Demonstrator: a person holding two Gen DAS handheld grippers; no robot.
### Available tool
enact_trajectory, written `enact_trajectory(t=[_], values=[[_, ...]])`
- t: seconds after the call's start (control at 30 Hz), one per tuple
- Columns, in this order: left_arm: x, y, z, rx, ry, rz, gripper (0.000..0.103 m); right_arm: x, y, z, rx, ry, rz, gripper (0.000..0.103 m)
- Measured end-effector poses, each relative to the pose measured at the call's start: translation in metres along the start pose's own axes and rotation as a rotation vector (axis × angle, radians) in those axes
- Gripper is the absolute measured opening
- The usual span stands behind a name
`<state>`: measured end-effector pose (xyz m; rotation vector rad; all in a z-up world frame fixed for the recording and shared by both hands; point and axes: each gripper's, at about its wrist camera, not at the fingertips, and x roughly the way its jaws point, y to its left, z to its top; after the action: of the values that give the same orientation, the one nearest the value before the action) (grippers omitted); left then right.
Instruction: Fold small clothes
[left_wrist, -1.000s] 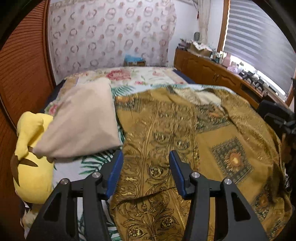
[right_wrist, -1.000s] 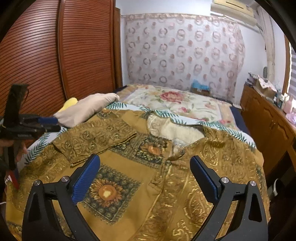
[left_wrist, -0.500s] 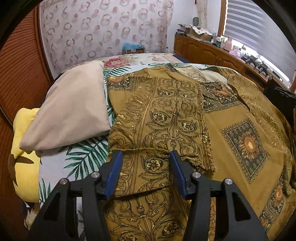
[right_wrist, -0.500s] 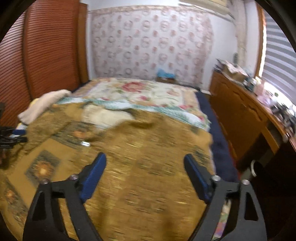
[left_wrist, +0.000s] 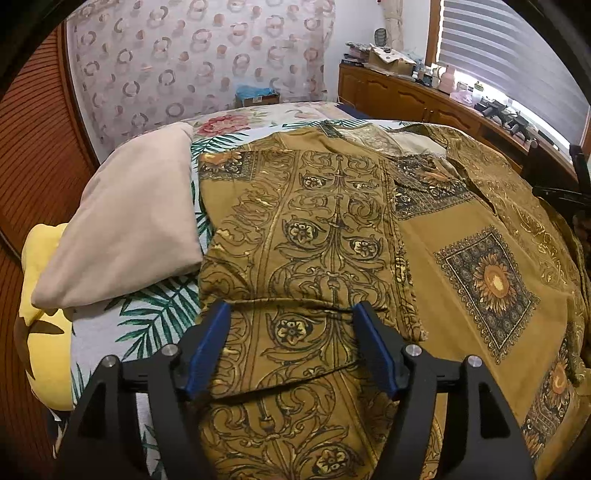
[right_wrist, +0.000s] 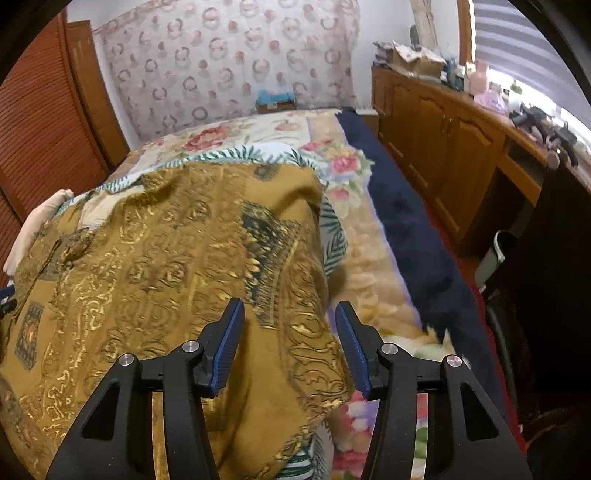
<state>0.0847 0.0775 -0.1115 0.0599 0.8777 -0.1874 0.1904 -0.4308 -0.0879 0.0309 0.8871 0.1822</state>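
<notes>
Left wrist: left hand-held gripper (left_wrist: 291, 332) gapes over folded shirt (left_wrist: 314, 229).

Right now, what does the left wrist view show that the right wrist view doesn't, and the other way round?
Only the left wrist view shows the yellow plush toy, the shirt's folded sleeve and the sunflower square print. Only the right wrist view shows the navy blanket edge and the shirt's right edge draped toward the bed's side. Both show the mustard patterned shirt, the beige pillow, the wooden cabinets, and an open claw, left and right.
</notes>
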Motion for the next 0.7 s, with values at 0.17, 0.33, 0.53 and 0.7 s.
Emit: enact_trajectory(t=[0.17,0.33,0.53,0.7], values=[[0.000,-0.001,0.001,0.001,0.000,-0.001,0.070,0.010,-0.013,0.003,0.040,0.028,0.034,0.051],[0.000,-0.001,0.001,0.000,0.000,-0.001,0.070,0.021,-0.021,0.016,0.071,0.049,0.078,0.044],[0.000,-0.001,0.001,0.000,0.000,-0.001,0.071,0.026,-0.018,0.022,0.084,0.056,0.150,0.021],[0.000,-0.001,0.001,0.000,0.000,0.000,0.071,0.018,-0.005,0.022,0.000,0.029,0.064,0.005]])
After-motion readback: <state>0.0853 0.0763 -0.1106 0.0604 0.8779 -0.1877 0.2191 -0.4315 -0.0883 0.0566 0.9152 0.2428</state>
